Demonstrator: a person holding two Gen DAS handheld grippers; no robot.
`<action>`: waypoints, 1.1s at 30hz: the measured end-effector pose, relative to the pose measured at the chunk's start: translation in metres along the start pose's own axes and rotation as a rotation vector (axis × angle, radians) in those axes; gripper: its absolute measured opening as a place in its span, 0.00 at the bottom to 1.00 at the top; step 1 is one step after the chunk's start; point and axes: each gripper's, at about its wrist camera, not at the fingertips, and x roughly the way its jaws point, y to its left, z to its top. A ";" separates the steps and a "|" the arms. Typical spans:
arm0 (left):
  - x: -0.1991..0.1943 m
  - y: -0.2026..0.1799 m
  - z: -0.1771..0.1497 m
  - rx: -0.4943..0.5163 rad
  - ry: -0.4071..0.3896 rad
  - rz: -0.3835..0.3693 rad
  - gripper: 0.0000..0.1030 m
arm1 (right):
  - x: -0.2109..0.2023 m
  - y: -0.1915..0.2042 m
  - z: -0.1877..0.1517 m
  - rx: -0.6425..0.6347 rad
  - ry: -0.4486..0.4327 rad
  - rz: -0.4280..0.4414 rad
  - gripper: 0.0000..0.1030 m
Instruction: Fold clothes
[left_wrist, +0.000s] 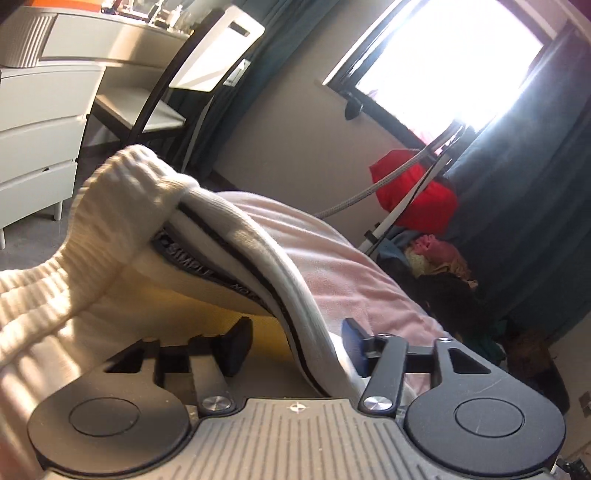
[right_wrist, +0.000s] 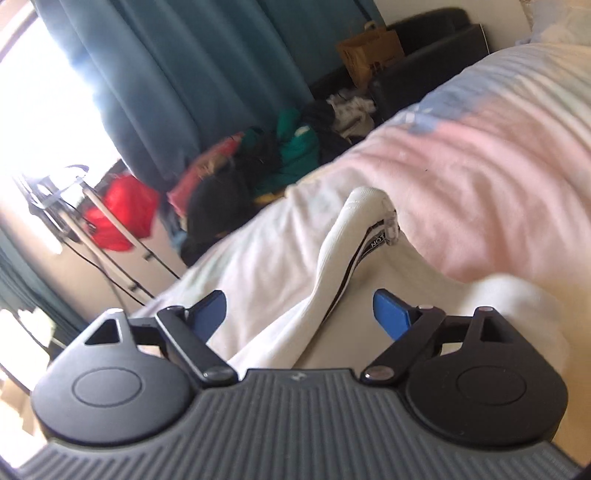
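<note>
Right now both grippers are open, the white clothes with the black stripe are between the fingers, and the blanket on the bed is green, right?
Almost. The blanket is pink, not green, as the right wrist view shows. The rest holds: the left gripper and right gripper are both open, with the white garment and its black stripe lying between the fingers.

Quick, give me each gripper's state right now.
Left gripper: open, white garment draped between its fingers, not clamped.
Right gripper: open, the garment's edge lying between its fingers.
</note>
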 end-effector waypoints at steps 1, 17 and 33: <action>-0.014 0.004 -0.005 -0.016 -0.006 -0.020 0.72 | -0.017 -0.005 -0.005 0.028 -0.023 0.016 0.85; -0.119 0.071 -0.076 -0.329 0.026 -0.077 0.78 | -0.097 -0.105 -0.094 0.672 0.004 0.156 0.87; -0.045 0.037 -0.058 -0.361 -0.067 0.147 0.28 | -0.035 -0.091 -0.069 0.543 -0.093 0.063 0.19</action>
